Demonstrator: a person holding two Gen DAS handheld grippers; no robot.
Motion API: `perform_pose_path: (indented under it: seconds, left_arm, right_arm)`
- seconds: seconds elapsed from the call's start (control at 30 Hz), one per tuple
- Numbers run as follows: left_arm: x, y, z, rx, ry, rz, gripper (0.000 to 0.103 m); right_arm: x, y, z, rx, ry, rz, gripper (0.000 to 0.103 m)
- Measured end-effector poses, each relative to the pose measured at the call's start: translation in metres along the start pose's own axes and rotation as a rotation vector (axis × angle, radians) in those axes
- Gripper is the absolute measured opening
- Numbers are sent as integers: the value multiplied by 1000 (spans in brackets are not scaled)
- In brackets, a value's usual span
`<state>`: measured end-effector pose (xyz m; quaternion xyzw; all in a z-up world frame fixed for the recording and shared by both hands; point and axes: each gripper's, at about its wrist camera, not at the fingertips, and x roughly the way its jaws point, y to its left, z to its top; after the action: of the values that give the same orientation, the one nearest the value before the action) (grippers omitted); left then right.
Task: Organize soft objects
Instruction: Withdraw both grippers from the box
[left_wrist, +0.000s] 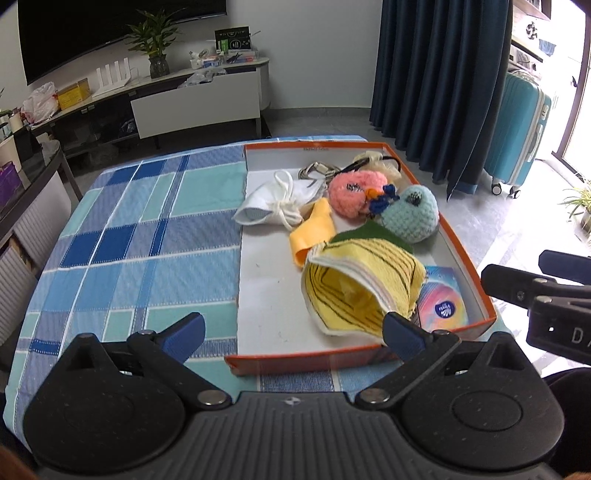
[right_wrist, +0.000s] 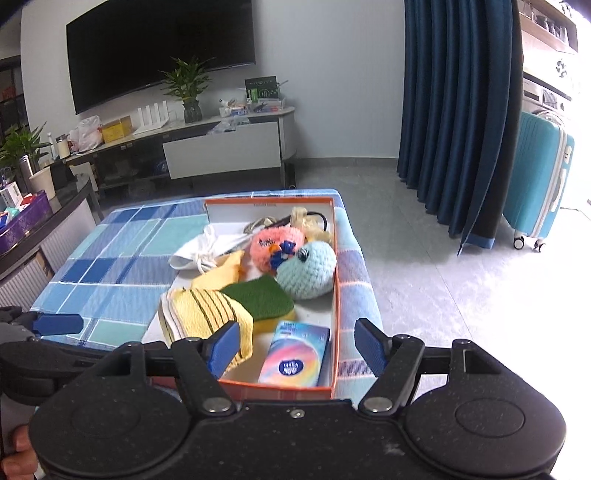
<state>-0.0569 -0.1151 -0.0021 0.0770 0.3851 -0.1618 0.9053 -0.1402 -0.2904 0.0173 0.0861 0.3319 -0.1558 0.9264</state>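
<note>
Orange-rimmed box (left_wrist: 458, 236) is sitting on the checked surface (left_wrist: 122, 236), holding a yellow striped cloth (left_wrist: 354, 288), pink plush (left_wrist: 354, 192), pale-blue plush (left_wrist: 410, 214), white pouch (left_wrist: 273, 203) and tissue pack (left_wrist: 443, 302). Left claw (left_wrist: 291, 332) and right claw (right_wrist: 299, 345) are hovering at the near edge, jaws apart, gripping nothing.

The surface (left_wrist: 122, 236) wore a checked cloth in blue and turquoise. The box (left_wrist: 458, 236) was orange outside, white inside. In it lay a pink plush (left_wrist: 351, 192), a pale blue crocheted ball (left_wrist: 413, 218), a yellow cloth with dark stripes (left_wrist: 365, 280) and a white pouch (left_wrist: 273, 206).
</note>
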Motion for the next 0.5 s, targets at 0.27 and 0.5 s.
perform_pose_path:
  seconds: [0.27, 0.5]
  left_arm:
    - [3, 4, -6, -25, 31, -8, 103]
    - [8, 6, -8, -33, 43, -3, 103]
  right_arm:
    - [3, 6, -2, -15, 20, 9, 82]
    - [9, 10, -4, -21, 36, 11, 83]
